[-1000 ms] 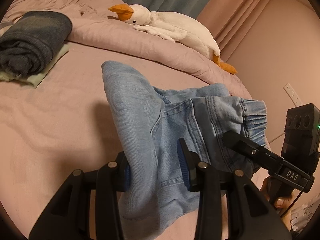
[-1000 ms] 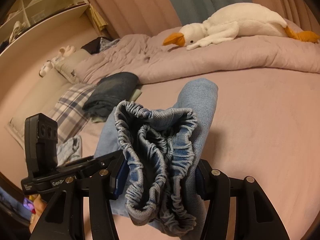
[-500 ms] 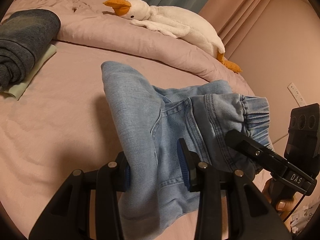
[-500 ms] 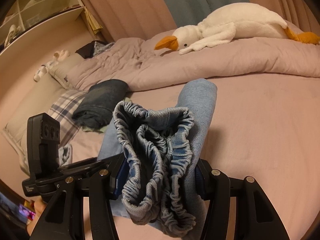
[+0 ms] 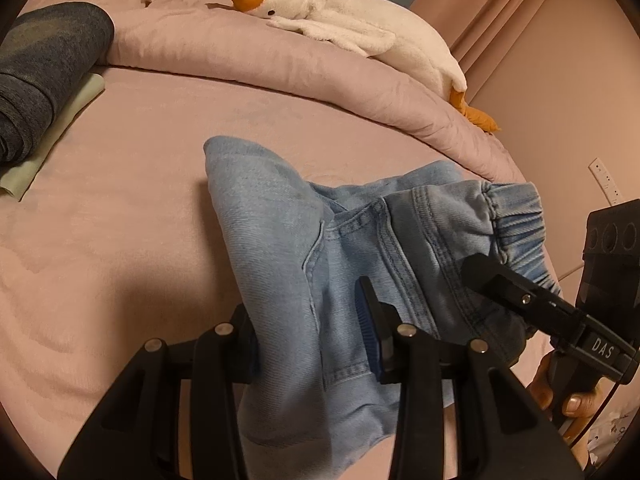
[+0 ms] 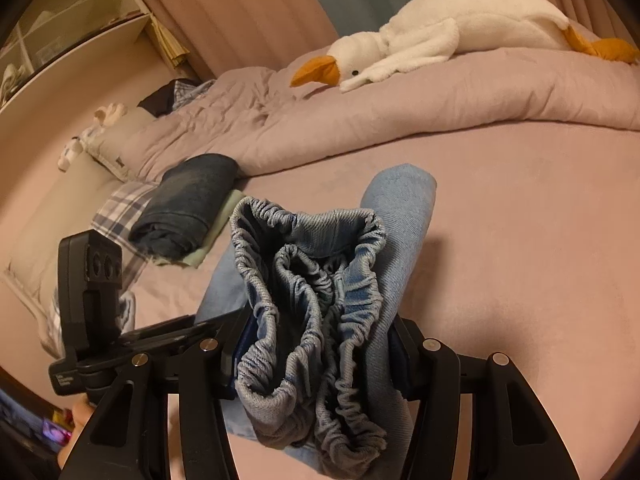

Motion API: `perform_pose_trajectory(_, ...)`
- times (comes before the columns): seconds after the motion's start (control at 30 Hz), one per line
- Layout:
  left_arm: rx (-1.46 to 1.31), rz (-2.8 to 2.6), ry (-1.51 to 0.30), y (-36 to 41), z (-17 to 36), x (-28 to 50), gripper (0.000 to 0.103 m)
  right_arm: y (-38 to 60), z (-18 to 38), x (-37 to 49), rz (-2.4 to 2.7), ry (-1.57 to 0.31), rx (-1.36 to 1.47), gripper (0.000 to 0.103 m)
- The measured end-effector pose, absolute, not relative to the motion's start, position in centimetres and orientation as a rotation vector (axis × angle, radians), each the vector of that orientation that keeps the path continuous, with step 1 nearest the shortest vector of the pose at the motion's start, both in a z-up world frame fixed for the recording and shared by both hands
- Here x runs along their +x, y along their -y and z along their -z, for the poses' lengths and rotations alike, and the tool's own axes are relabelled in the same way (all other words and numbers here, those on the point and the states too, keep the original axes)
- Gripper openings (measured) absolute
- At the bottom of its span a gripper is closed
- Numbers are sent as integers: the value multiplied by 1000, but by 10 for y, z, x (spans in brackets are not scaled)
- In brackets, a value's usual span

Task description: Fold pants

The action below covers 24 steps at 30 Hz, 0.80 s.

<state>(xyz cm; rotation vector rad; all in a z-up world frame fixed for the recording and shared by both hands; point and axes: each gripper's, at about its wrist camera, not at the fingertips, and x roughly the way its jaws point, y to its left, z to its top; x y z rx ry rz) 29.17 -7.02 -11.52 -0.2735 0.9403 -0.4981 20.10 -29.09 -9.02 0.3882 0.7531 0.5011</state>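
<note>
On the bed (image 5: 120, 208), well short of the goose (image 5: 360, 28), the pants (image 5: 288, 248) lie bunched, their folded leg end pointing toward it. Left gripper (image 5: 308, 332) is clamped on the denim body; right gripper (image 6: 316, 344) grips the gathered elastic waistband, which bulges up between its fingers. Shelf cubbies (image 6: 72, 4) far left seem to hold small things, too blurred to name.
</note>
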Motion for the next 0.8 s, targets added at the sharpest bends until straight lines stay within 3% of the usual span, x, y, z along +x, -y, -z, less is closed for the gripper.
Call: perform_pose_trajectory(0.8, -182, 418, -987, 67, 136, 304, 41, 313, 120, 219, -455, -842, 497, 57)
